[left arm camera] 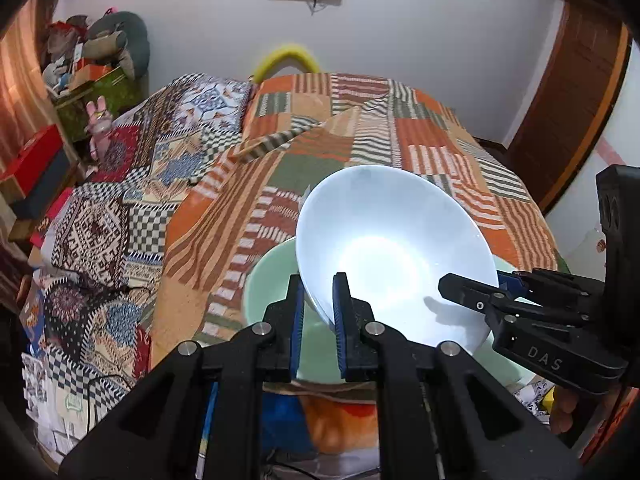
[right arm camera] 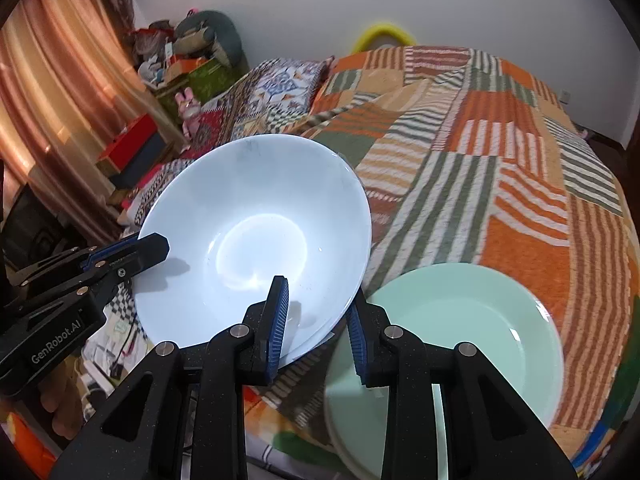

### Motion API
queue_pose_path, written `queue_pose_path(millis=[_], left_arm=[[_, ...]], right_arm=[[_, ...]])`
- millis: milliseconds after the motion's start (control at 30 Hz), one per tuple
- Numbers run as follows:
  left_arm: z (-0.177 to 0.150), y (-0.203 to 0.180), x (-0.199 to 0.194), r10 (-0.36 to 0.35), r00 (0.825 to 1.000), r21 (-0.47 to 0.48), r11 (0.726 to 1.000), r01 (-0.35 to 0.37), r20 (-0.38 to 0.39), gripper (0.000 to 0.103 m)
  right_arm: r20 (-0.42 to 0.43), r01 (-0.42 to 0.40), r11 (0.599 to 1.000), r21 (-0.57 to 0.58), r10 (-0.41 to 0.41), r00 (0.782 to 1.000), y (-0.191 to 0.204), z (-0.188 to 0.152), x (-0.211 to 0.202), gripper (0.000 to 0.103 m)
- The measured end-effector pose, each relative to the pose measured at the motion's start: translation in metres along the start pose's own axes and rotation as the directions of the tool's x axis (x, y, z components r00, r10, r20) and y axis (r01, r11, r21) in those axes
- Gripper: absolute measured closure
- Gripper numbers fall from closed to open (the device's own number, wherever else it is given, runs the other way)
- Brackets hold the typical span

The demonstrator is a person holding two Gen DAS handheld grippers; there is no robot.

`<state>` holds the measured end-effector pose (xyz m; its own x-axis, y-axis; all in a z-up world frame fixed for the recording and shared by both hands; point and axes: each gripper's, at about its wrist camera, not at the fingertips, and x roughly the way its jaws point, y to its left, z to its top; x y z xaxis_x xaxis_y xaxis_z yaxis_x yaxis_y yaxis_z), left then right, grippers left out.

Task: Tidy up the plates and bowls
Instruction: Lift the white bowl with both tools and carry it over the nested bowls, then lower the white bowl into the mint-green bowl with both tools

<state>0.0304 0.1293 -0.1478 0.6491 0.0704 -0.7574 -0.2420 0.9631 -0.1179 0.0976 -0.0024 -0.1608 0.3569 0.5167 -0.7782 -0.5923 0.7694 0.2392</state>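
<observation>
A white bowl point(left arm camera: 394, 248) is held tilted in the air over a pale green plate point(left arm camera: 272, 280) that lies on the bed. My left gripper point(left arm camera: 320, 292) is shut on the bowl's near rim. My right gripper point(left arm camera: 472, 284) comes in from the right and grips the bowl's right rim. In the right wrist view the white bowl point(right arm camera: 256, 240) fills the centre-left, my right gripper point(right arm camera: 318, 300) is shut on its near rim, my left gripper point(right arm camera: 152, 246) holds its left rim, and the green plate point(right arm camera: 472, 332) lies lower right.
The bed carries an orange, green and white striped patchwork quilt point(left arm camera: 360, 128) and a checked patterned blanket point(left arm camera: 132, 200) at left. Boxes and soft toys point(left arm camera: 92, 64) pile up beside the curtain at far left. A wooden door point(left arm camera: 572, 92) stands at right.
</observation>
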Motion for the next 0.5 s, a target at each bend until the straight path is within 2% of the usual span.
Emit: queue_pose_path(millis=[500], left_arm=[[-0.026,0.031,0.028,0.008,0.996,-0.074,0.997,-0.015,-0.092,0.09]], right_arm=[[-0.073,0.011,0.999,-0.049,-0.014,0.997,0.023,-0.008,0.027,0.077]])
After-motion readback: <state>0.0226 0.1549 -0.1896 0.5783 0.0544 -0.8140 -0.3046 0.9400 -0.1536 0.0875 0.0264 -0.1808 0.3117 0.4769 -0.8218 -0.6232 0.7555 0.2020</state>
